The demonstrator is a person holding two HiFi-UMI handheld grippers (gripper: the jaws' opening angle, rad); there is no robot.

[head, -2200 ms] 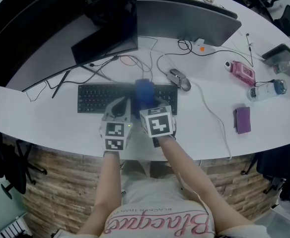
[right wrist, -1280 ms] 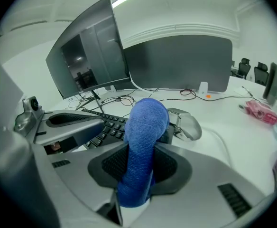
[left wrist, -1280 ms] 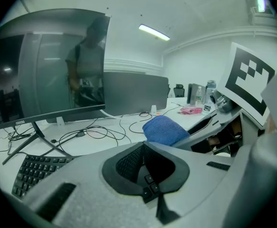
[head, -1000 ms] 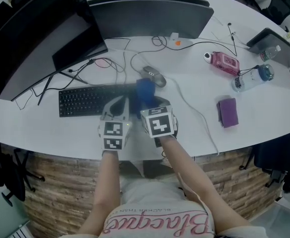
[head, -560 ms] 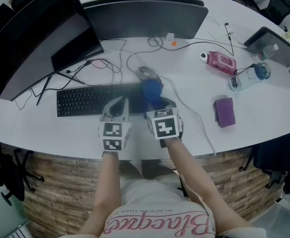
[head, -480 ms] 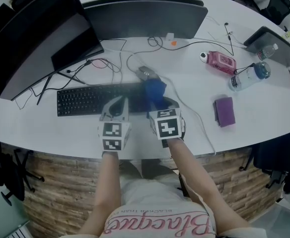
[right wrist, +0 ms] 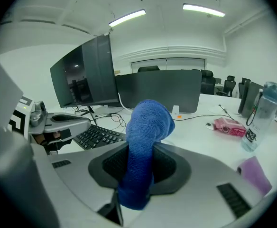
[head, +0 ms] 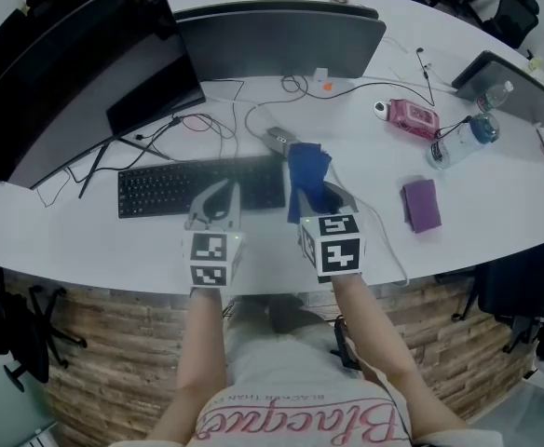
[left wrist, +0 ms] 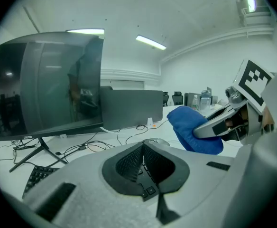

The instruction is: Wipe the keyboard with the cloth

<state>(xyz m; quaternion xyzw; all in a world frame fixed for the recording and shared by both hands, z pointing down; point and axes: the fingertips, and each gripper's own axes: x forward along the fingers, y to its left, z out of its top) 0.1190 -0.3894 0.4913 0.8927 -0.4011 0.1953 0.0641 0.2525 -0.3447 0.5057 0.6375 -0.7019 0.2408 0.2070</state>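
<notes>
A black keyboard (head: 197,186) lies on the white desk (head: 86,240) in front of the monitors. My right gripper (head: 320,192) is shut on a blue cloth (head: 306,177) that stands up out of its jaws, just off the keyboard's right end and lifted above the desk. The blue cloth (right wrist: 145,151) fills the middle of the right gripper view, with the keyboard (right wrist: 98,136) to its left. My left gripper (head: 216,201) is shut with nothing in it, over the keyboard's near edge. The cloth (left wrist: 191,129) shows at right in the left gripper view.
A mouse (head: 278,141) and loose cables (head: 253,110) lie behind the keyboard. Two monitors (head: 281,37) stand at the back. To the right are a pink pack (head: 414,119), a water bottle (head: 458,142) and a purple cloth (head: 423,204). The desk's front edge is right under my grippers.
My right gripper has carried the blue cloth rightwards along the keyboard and off its right end, and has drawn back a little. The left gripper has stayed over the keyboard's near edge.
</notes>
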